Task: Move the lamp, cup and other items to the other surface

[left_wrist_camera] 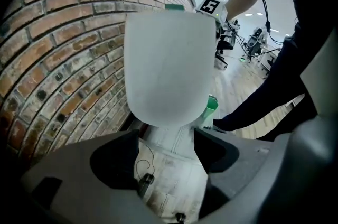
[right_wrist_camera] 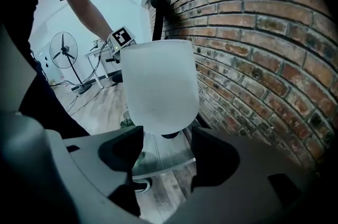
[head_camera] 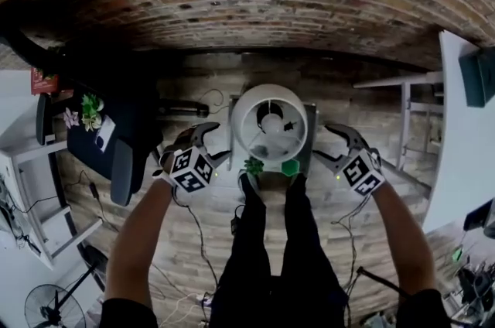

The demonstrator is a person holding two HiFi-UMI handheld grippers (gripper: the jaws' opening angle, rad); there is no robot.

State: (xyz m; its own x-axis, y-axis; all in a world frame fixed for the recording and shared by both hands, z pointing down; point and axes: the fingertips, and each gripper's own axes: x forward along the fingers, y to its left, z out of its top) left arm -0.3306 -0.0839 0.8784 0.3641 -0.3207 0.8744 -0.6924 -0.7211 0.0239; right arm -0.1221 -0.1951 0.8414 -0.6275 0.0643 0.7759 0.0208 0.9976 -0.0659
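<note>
Grippers flank the table lamp (head_camera: 269, 121) on either side: the left gripper (head_camera: 216, 142) has it off to its right, the right gripper (head_camera: 329, 144) has it off to its left, and neither looks clearly nearer. The lamp stands upright on a small table (head_camera: 311, 131) against the brick wall (head_camera: 255, 1), so its long axis runs vertically, across the line joining the two grippers. In the left gripper view the white shade (left_wrist_camera: 169, 70) is straight ahead of the jaws and a little above their line, with the lamp's lower part and the pale table top showing in the gap. The right gripper view gives the same picture, the shade (right_wrist_camera: 158, 85) ahead and slightly high, with the other gripper's marker cube visible beyond it. Both pairs of jaws stand wide apart and empty, and no pad touches the shade or anything else. The shade looks broader than either jaw gap, so I judge the likely move is a two-handed squeeze with one gripper on each flank, or a grip lower down where the lamp narrows. A green cup (head_camera: 290, 167) and a small plant (head_camera: 253, 165) sit on the near edge of the table, between and just behind the two sets of jaws, untouched.
</note>
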